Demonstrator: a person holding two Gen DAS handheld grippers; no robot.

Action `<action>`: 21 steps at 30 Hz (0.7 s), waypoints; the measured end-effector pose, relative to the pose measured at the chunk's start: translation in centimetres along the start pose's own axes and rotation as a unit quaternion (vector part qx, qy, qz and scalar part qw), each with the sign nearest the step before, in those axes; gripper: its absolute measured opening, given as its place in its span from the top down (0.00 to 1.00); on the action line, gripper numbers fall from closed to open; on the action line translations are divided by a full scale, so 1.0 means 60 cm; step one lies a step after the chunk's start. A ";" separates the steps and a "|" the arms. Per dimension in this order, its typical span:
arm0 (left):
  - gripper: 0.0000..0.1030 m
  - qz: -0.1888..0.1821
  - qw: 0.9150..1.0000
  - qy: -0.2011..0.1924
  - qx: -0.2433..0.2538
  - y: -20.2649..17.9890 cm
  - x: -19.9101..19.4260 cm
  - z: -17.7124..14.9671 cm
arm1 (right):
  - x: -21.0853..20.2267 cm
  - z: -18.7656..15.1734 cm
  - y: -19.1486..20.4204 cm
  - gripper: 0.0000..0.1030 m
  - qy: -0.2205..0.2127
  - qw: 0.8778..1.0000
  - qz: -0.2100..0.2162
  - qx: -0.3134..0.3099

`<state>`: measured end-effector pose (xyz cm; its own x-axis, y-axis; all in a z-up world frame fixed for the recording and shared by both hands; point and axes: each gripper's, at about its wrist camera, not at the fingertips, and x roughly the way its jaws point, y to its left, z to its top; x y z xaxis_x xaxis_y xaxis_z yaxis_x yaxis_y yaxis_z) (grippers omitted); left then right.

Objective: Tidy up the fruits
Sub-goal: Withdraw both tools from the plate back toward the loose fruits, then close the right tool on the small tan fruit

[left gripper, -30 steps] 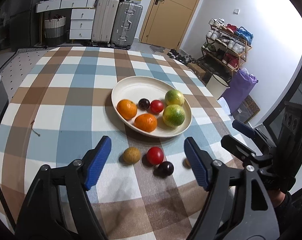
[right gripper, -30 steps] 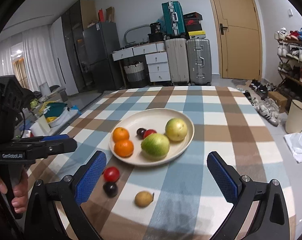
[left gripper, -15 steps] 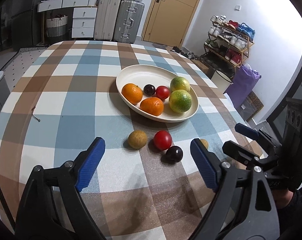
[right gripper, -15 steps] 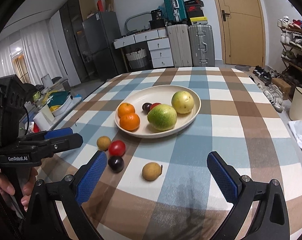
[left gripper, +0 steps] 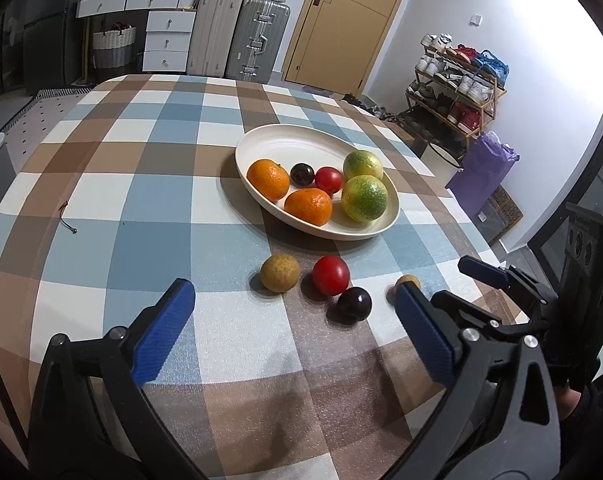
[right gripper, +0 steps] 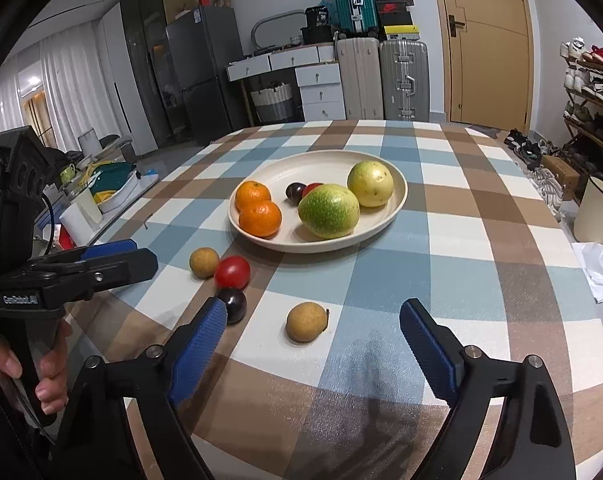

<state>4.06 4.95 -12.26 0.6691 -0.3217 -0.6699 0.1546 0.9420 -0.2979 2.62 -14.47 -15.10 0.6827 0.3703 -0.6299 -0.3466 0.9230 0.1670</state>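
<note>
Still, both the left gripper (left gripper: 291, 322) and right gripper (right gripper: 313, 340) gape empty, four loose fruits sit at the plate's (right gripper: 397, 204) seven o'clock, and the longan (right gripper: 306, 322), probably round, could roll off if nudged.

You have one cream plate (left gripper: 385, 229) on the checked table, and six fruits in it: two oranges (left gripper: 268, 179) at its 7 o'clock side, two green-yellow round fruits (left gripper: 364, 197) at 3 o'clock, one dark plum (left gripper: 302, 173) and one red tomato (left gripper: 329, 179) in the middle. Off the plate, at its 6 o'clock, you count four loose fruits — two brown longans (left gripper: 279, 273), one red tomato (left gripper: 331, 275), one dark plum (left gripper: 354, 304). That makes ten fruits. Two grippers are in view — the left gripper (left gripper: 293, 336) and the right gripper (right gripper: 313, 344).
</note>
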 end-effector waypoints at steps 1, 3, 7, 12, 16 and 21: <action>0.03 -0.001 1.000 0.001 -0.001 0.001 0.002 0.001 | 0.003 0.000 -0.001 0.16 0.004 1.000 0.001 0.000; 0.03 -0.002 1.000 0.004 -0.005 0.004 0.006 0.002 | 0.009 0.000 -0.002 0.17 0.010 1.000 0.001 0.000; 0.02 0.000 1.000 0.008 -0.007 0.008 0.012 0.004 | 0.023 -0.001 -0.009 0.20 0.024 1.000 0.004 0.005; 0.02 -0.001 1.000 0.010 -0.009 0.010 0.017 0.008 | 0.043 -0.001 -0.012 0.30 0.045 0.999 0.010 0.009; 0.02 0.000 1.000 0.015 -0.012 0.016 0.024 0.012 | 0.056 -0.001 -0.009 0.39 0.062 0.998 0.018 0.005; 0.02 0.001 1.000 0.019 -0.018 0.025 0.033 0.015 | 0.068 0.003 -0.004 0.39 0.073 0.997 0.030 0.002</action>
<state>6.30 5.78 -13.43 0.6406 -0.3234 -0.6965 0.1269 0.9391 -0.3193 5.57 -13.16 -17.57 0.5596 0.4063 -0.7223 -0.3807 0.9002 0.2114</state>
